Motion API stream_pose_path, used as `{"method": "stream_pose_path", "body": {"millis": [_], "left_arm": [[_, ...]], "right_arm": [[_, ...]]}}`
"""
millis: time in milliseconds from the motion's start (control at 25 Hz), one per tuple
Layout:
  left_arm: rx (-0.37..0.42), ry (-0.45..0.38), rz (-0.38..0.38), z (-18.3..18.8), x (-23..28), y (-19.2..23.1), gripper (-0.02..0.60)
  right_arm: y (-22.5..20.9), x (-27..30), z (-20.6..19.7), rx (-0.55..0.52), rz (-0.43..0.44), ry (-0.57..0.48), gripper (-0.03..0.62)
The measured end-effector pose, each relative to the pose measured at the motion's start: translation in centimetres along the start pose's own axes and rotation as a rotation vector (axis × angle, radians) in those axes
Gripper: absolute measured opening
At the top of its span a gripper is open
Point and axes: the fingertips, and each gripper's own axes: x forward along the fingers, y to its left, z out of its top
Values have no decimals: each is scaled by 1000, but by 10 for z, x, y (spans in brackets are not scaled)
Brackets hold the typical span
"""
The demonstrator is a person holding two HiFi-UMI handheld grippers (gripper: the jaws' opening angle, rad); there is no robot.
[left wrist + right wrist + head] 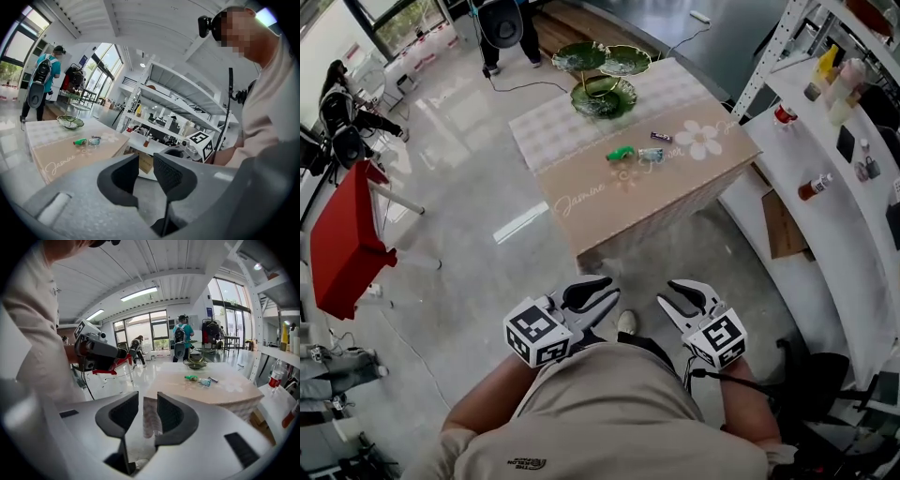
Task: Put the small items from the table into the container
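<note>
Left claw (pixel 605 296) and right claw (pixel 671 298) side by side, nose-down, narrowly agape, empty.

Bright daylight throughout. Sources: tall glass windows (pixel 140 331) and white ceiling strip lamp (pixel 139 293). Glossy pale grey floor (pixel 459 131) carries white glare patches and reflections. Square table with beige patterned cloth (pixel 694 173) evenly lit; shadows soft, faint. Head view sharp. Both gripper views: strong fisheye bending, black vignette at corners, nearest foreground soft.

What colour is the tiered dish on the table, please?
The dish is green; head view.
</note>
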Motion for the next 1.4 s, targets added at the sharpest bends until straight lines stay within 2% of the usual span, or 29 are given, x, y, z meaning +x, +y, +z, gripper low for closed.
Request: {"method": "stream_pose_path", "body": {"millis": [200, 520, 640, 720, 840, 1000, 1160, 1400], "left_arm": [[-30, 1, 31, 10, 17, 21, 97], [-31, -16, 36, 41, 21, 86, 94], [-12, -21, 38, 53, 20, 109, 26], [-7, -15, 49, 58, 21, 125, 9], [-44, -19, 75, 61, 25, 143, 8], [-74, -31, 149, 70, 38, 172, 8], [-101, -78, 241, 93, 65, 187, 8], [-147, -118, 349, 115, 111, 205, 8]], "right_arm": [[-39, 22, 5, -25, 29, 23, 130], [-90, 85, 37, -102, 24, 69, 137], [-115, 111, 47, -121, 10, 81, 137], [-133, 130, 49, -146, -1, 106, 137], [-165, 155, 46, -200, 8, 161, 144], [-218, 191, 44, -300, 38, 218, 160], [-271, 223, 36, -410, 106, 276, 183], [-335, 267, 14, -494, 197, 340, 212]]}}
